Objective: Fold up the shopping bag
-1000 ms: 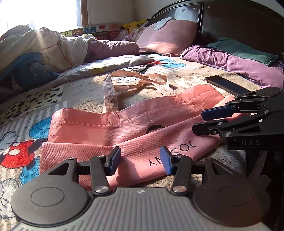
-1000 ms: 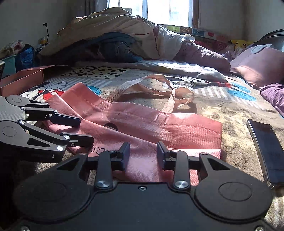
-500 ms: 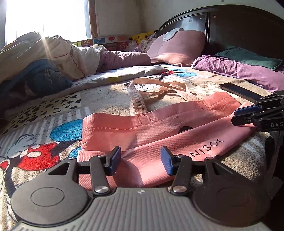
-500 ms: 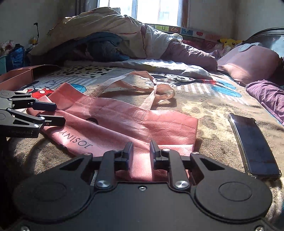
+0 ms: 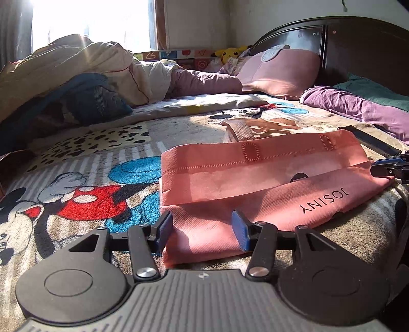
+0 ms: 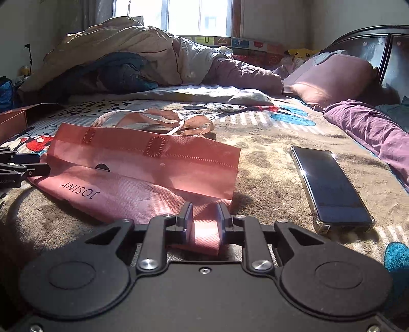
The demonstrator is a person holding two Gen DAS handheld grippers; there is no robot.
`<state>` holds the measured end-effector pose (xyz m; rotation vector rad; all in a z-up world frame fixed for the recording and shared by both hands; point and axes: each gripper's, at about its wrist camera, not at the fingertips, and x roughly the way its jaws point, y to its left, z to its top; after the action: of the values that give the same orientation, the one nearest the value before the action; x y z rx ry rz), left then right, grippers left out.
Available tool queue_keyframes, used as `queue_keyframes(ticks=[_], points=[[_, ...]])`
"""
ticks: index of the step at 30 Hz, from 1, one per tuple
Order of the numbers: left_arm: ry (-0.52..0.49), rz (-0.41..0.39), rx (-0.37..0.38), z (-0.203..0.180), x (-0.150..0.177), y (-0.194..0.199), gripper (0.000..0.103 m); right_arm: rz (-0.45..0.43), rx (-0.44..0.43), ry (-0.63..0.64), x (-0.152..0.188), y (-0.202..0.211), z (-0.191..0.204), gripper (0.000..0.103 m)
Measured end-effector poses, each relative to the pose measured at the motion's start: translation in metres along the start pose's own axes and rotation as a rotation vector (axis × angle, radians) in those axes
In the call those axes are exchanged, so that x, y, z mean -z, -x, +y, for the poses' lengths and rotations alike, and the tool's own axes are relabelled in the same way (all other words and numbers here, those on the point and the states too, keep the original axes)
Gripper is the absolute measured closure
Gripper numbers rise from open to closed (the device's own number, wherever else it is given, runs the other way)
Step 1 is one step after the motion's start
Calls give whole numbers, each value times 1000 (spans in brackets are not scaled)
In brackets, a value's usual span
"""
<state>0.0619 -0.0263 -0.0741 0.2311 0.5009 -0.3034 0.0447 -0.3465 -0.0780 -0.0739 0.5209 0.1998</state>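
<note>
Each black hand-held gripper (image 5: pixel 202 227) has blue pads (image 5: pixel 240 229) and silver screws.

Black phone (image 6: pixel 329 186) on cartoon blanket (image 5: pixel 84 196); pink pillow (image 6: pixel 329 76), yellow plush toy (image 5: pixel 228 53) behind.

Beyond your fingers lies a bed (image 5: pixel 76 143) under a cartoon-mouse blanket (image 5: pixel 84 196). Ahead, a bright window (image 6: pixel 199 16) throws sunlight across heaped quilts (image 5: pixel 84 66). Right of your fingers, a dark curved headboard (image 5: pixel 363 51) backs a pink pillow (image 5: pixel 281 69) and a purple pillow (image 5: pixel 358 109). A yellow plush toy (image 5: pixel 227 53) sits against the pale wall (image 5: pixel 199 23).
</note>
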Motion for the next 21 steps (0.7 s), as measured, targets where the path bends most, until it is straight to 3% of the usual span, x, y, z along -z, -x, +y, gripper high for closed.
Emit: queue_keyframes(ticks=[10, 14, 19, 21], points=[[-350, 7, 96, -23, -2, 10, 51, -5, 67, 164, -3, -2, 20, 81], [-464, 6, 129, -35, -3, 8, 51, -17, 55, 240, -6, -6, 33, 81], [-641, 40, 183, -47, -4, 12, 50, -14, 15, 224, -13, -13, 33, 81], [-745, 17, 157, -53, 3, 15, 50, -11, 0, 219, -15, -17, 30, 81]])
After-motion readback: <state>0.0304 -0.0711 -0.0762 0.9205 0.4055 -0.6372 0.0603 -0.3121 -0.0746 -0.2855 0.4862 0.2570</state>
